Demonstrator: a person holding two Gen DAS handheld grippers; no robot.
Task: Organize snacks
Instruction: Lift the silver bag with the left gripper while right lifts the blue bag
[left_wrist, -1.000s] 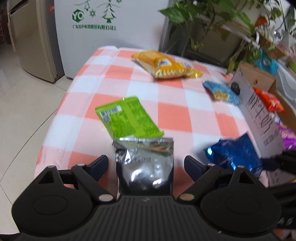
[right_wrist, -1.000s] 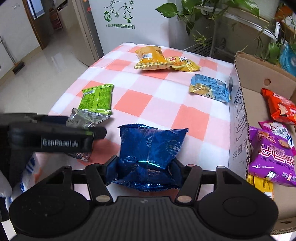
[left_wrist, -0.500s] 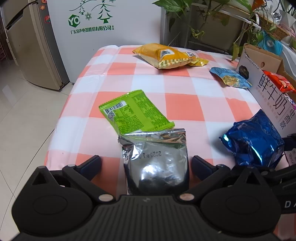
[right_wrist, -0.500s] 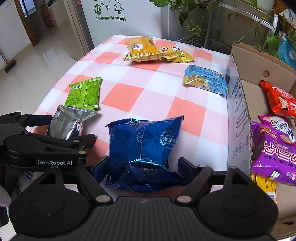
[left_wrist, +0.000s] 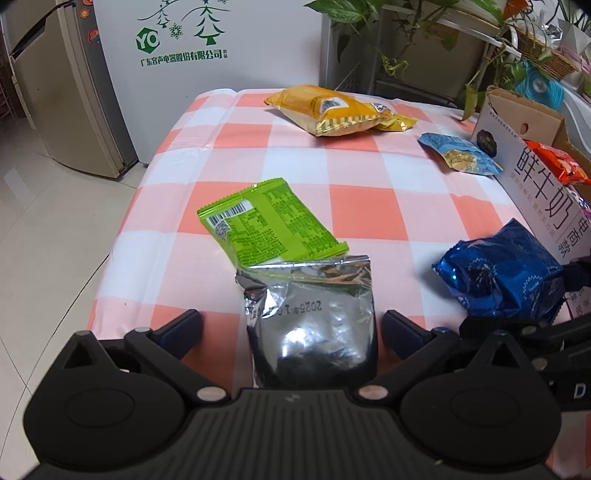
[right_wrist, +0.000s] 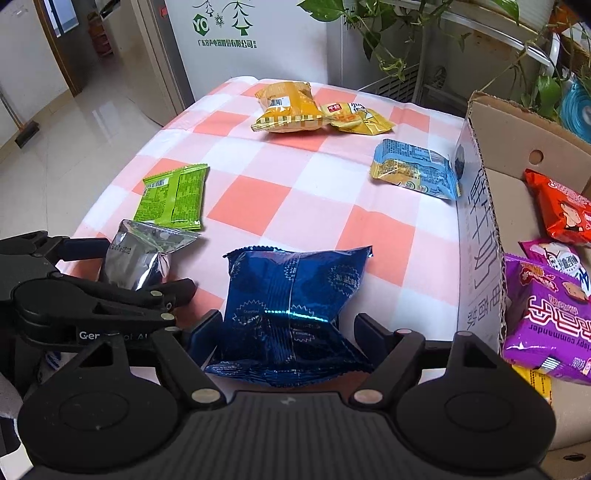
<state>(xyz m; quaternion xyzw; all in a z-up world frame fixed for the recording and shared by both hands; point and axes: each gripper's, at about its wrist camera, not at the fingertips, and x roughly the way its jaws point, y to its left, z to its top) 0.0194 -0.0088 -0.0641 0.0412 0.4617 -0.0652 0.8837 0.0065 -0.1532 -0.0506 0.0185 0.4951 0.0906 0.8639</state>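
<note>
Checked tablecloth (left_wrist: 354, 199): silver "2025"-stamped packet (left_wrist: 314, 321), seemingly loose, between wide-open left gripper (left_wrist: 291, 325); right gripper (right_wrist: 282, 325) closing around blue packet (right_wrist: 291, 310).

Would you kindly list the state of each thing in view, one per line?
Left gripper: open, astride the silver bag.
Right gripper: jaws closing, blue bag between them.
Silver bag: sealed, crumpled, on the cloth.
Blue bag: sealed, puffy.
Green packet: lying flat.
Box: open, holding snacks.
</note>
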